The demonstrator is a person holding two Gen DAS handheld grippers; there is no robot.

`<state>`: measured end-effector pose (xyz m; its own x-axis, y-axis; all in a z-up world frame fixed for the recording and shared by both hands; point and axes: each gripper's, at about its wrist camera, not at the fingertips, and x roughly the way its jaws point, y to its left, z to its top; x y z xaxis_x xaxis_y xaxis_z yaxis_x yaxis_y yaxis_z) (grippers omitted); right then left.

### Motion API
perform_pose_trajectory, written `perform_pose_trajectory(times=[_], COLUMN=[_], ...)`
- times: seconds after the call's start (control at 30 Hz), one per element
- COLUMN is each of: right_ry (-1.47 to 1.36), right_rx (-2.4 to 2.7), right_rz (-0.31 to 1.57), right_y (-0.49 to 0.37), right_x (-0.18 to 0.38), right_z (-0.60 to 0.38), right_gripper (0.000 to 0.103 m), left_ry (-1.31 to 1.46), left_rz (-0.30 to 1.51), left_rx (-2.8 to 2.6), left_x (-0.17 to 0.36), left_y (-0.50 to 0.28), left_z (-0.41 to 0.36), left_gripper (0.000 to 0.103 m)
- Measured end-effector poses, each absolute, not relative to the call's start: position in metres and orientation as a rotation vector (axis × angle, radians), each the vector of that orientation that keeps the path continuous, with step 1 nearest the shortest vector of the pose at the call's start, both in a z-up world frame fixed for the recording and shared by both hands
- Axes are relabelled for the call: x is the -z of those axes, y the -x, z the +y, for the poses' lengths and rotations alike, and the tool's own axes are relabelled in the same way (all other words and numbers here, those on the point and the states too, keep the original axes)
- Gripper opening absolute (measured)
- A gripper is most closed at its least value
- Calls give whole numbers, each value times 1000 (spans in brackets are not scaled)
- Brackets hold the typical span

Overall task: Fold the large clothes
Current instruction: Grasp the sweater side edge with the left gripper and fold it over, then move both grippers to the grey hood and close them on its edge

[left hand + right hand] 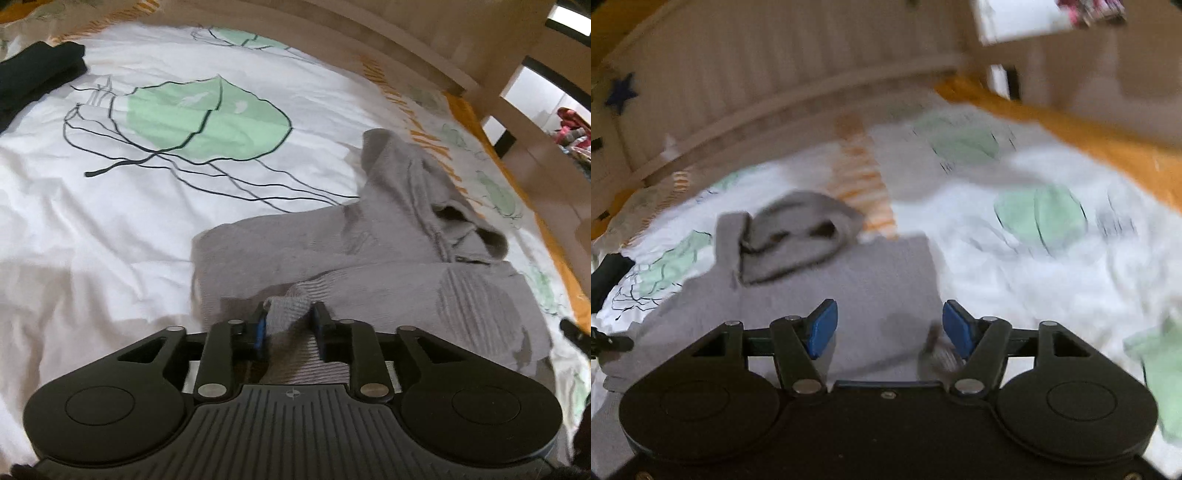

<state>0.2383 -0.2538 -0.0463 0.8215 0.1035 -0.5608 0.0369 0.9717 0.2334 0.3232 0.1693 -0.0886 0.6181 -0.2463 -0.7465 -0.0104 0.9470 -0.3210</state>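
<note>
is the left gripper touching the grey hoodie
Touching: the left wrist view shows the left gripper with a ribbed fold of the grey hoodie pinched between its fingers.

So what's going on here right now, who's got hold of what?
A grey hoodie lies partly folded on the bedspread. The left gripper is pinching a ribbed edge of it, likely a cuff or hem. The right gripper hangs open above the hoodie's body, holding nothing; its view is motion-blurred. A dark folded garment sits at the far left.
</note>
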Motion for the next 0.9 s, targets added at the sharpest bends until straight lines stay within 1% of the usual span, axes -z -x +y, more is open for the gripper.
perform_pose_trajectory(times=[0.13, 0.2, 0.3, 0.37, 0.4, 0.47, 0.63, 0.67, 0.7, 0.73, 0.77, 0.9], right_ry=[-185, -136, -86, -77, -93, -158, -162, -168, -174, -177, -170, -108], right_rx=[-70, -66, -28, -15, -5, -14, -33, -38, -49, -58, -65, -54], right_rz=[639, 678, 746, 744, 745, 751, 738, 738, 738, 739, 745, 790], right_y=[-267, -280, -296, -296, -295, -294, -293, -293, -293, -294, -294, -294], right_x=[51, 63, 86, 99, 101, 106, 108, 108, 108, 107, 106, 98], right_z=[-243, -237, -237, -242, -245, -254, -254, -255, -256, -256, -255, -249], right_gripper=[68, 68, 68, 77, 84, 85, 91, 92, 95, 100, 102, 102], left_ry=[269, 254, 206, 188, 186, 190, 234, 244, 249, 246, 253, 261], left_rz=[869, 849, 816, 791, 778, 756, 755, 767, 786, 827, 857, 876], left_rx=[118, 108, 99, 96, 93, 89, 92, 93, 81, 53, 38, -4], left_x=[94, 97, 100, 103, 105, 107, 106, 105, 102, 103, 102, 84], left_y=[-317, -314, -309, -306, -305, -301, -297, -296, -295, -296, -296, -289], left_z=[170, 170, 168, 166, 165, 166, 173, 174, 177, 178, 182, 194], left_gripper=[39, 46, 53, 54, 55, 55, 57, 60, 82, 92, 96, 96])
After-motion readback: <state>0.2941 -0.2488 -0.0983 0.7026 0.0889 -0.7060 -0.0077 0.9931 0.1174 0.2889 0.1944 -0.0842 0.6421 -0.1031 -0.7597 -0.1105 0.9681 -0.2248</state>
